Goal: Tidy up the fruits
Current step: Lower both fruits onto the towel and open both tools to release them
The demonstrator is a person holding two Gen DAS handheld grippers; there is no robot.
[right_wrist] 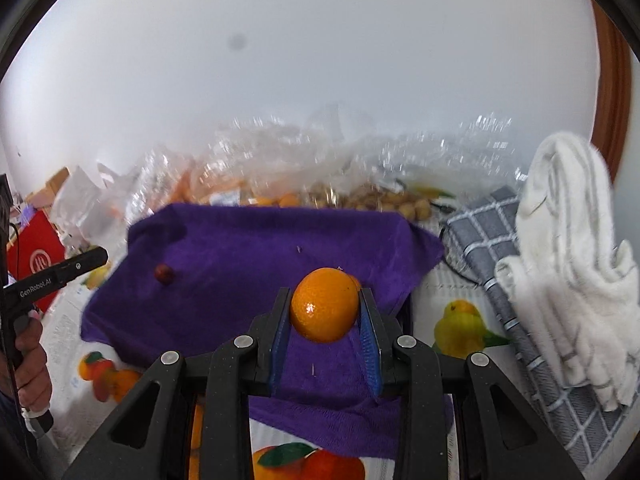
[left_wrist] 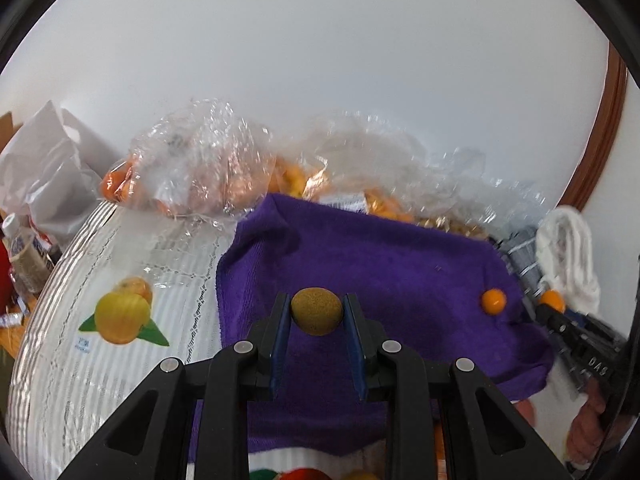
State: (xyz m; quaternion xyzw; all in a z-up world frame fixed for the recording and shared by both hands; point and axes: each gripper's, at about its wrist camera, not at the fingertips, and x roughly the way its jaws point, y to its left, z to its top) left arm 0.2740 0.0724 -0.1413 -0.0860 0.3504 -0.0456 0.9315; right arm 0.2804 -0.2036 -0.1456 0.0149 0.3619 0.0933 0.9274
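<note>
Left claw (left_wrist: 316, 312) clamps a brown kiwi (left_wrist: 317, 310); right claw (right_wrist: 325, 308) clamps an orange (right_wrist: 324, 305). Both hang over the purple towel (right_wrist: 260, 248). Fruit bags (left_wrist: 192, 168) crowd the far edge; folded cloths (right_wrist: 568, 240) lie to the right.

Motion-blurred plastic bags (right_wrist: 304, 148) hide indistinct fruit behind the purple towel (right_wrist: 248, 248).

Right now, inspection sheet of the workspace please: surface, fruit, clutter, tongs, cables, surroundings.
Surface: purple towel over a fruit-print tablecloth.
Job's things: brown fruit and orange held; small orange fruit and dark red fruit lie on the towel.
Clutter: clear plastic bags of fruit, grey checked cloth, white towel.
Tongs: left tongs shut on the brown fruit; right tongs shut on the orange.
Cables: nothing seen.
Surroundings: white wall.
</note>
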